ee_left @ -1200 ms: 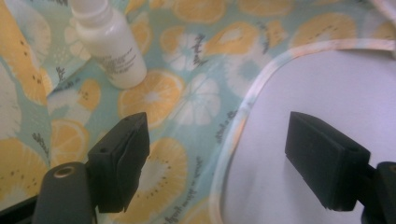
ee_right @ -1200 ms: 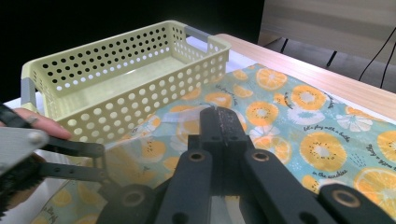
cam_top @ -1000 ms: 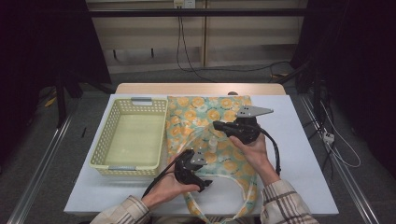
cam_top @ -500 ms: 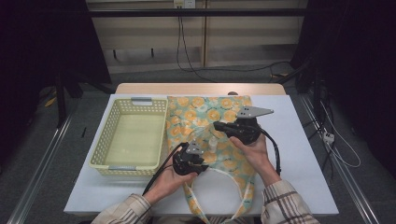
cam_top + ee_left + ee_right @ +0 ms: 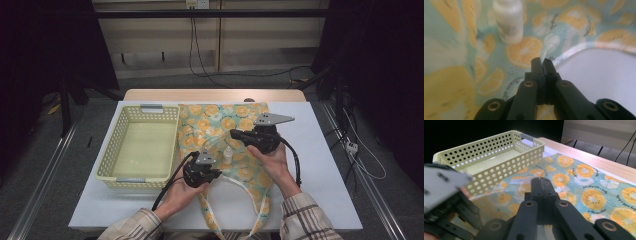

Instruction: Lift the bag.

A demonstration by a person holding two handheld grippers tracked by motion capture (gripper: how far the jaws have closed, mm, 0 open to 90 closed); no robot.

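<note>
On the white table (image 5: 330,200) lies the bag (image 5: 220,122), a flat cloth one with orange slices printed on pale green. It sits in the middle, just beside the yellow basket (image 5: 142,150), and its 2 handles (image 5: 235,182) loop toward me.

A small white bottle (image 5: 228,155) rests at the mouth of the bag. In the left gripper view I see that bottle (image 5: 508,20) lying on the orange cloth, a little way past my jaws.

My left gripper (image 5: 206,170) sits at the near edge of the bag. Its jaws have just been closing, and now they are pressed together on the white rim of the bag's mouth (image 5: 546,51). A thin fold of cloth sticks up between the tips.

My right gripper (image 5: 240,134) is over the middle of the bag, pointing toward the basket. Its jaws are pressed together too, and the bag's pale edge meets their tips, so I take it they are pinching the cloth.

In the right gripper view the basket (image 5: 491,155) stands just behind the bag (image 5: 589,195), with holes all over its walls and nothing inside.
</note>
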